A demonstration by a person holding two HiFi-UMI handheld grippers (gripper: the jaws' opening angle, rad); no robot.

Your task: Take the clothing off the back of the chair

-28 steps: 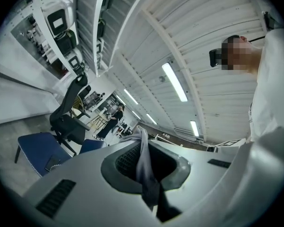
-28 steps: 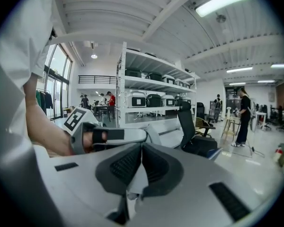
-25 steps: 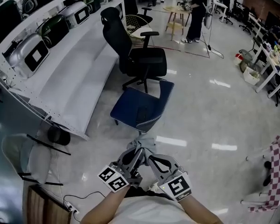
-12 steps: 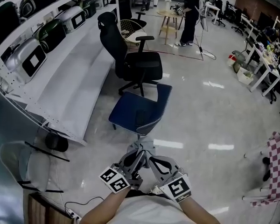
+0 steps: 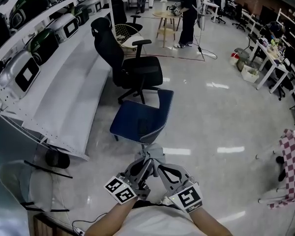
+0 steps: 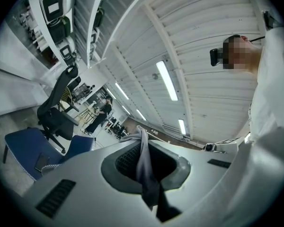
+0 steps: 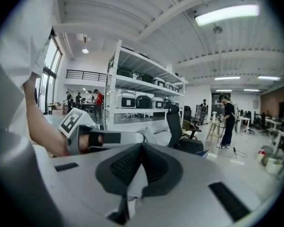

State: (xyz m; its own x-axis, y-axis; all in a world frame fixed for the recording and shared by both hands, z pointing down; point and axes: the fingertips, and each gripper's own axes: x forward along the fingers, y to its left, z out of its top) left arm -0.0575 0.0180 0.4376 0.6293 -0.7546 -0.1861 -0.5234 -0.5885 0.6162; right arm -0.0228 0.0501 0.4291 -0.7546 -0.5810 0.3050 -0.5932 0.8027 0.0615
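Limp grey clothing (image 5: 152,154), blue padded chair (image 5: 136,121)

The head view looks from above and behind, forward and steeply down, onto the left gripper (image 5: 145,160) and right gripper (image 5: 159,162) held close together. Floor, a blue chair (image 5: 137,122) and a black office chair (image 5: 132,70) lie beyond the fingers. The left gripper view sits just behind its fingers (image 6: 125,161) and tips upward, with ceiling lights (image 6: 166,81) above them and both chairs low to their left. The right gripper view, equally close behind its fingers (image 7: 120,167), faces about level across the room. All three views share the black office chair and the standing person (image 5: 188,11) beyond the fingers.
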